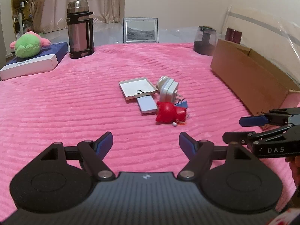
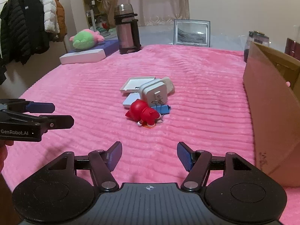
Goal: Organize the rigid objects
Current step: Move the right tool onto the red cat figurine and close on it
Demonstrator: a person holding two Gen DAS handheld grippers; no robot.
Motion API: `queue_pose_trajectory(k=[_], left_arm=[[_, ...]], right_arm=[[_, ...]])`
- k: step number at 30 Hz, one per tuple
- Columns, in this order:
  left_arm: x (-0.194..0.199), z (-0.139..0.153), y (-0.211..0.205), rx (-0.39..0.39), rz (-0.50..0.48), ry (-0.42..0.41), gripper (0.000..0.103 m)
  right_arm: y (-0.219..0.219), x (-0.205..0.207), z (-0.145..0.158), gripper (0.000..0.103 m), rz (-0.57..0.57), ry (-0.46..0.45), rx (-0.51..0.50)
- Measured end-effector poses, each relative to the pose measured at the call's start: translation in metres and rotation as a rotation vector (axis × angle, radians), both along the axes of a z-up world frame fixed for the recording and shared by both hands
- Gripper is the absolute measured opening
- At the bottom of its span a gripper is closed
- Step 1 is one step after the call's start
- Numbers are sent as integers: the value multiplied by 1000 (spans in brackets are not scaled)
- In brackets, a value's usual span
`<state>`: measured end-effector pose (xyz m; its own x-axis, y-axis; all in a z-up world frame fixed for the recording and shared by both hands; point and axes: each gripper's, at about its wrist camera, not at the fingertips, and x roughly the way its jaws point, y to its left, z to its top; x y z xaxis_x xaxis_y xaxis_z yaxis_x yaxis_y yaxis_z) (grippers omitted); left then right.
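Observation:
A small pile lies mid-blanket: a red toy figure [image 1: 169,114] [image 2: 143,113], a white plug adapter [image 1: 168,91] [image 2: 153,93], a shallow white box lid [image 1: 137,89] [image 2: 136,84], a flat white slab [image 1: 147,106] [image 2: 130,99], and a blue binder clip [image 1: 181,104] [image 2: 163,109]. My left gripper [image 1: 145,143] is open and empty, short of the pile. My right gripper [image 2: 149,154] is open and empty, also short of it. Each gripper shows at the edge of the other's view: the right one [image 1: 238,129], the left one [image 2: 60,114].
An open cardboard box [image 1: 249,78] [image 2: 271,101] stands at the right on the pink blanket [image 1: 75,103]. At the back are a steel thermos [image 1: 80,30], a picture frame [image 1: 140,31], a dark jar [image 1: 204,40] and a green plush [image 1: 28,46] on flat boxes.

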<state>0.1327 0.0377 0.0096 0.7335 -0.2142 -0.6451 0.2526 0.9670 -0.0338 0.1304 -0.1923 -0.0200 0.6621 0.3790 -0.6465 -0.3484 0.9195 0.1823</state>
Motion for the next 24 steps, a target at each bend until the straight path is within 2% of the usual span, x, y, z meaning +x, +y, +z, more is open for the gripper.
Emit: queue_pose_trajectory(k=[14,24], left_arm=[[57,-34,16,8,-2,21,74],[81,-46,19,6,-15,21,74]], right_arm=[[28,65,-38,62,19,-20,17],[49,102,-55,62,141,-81,-58]])
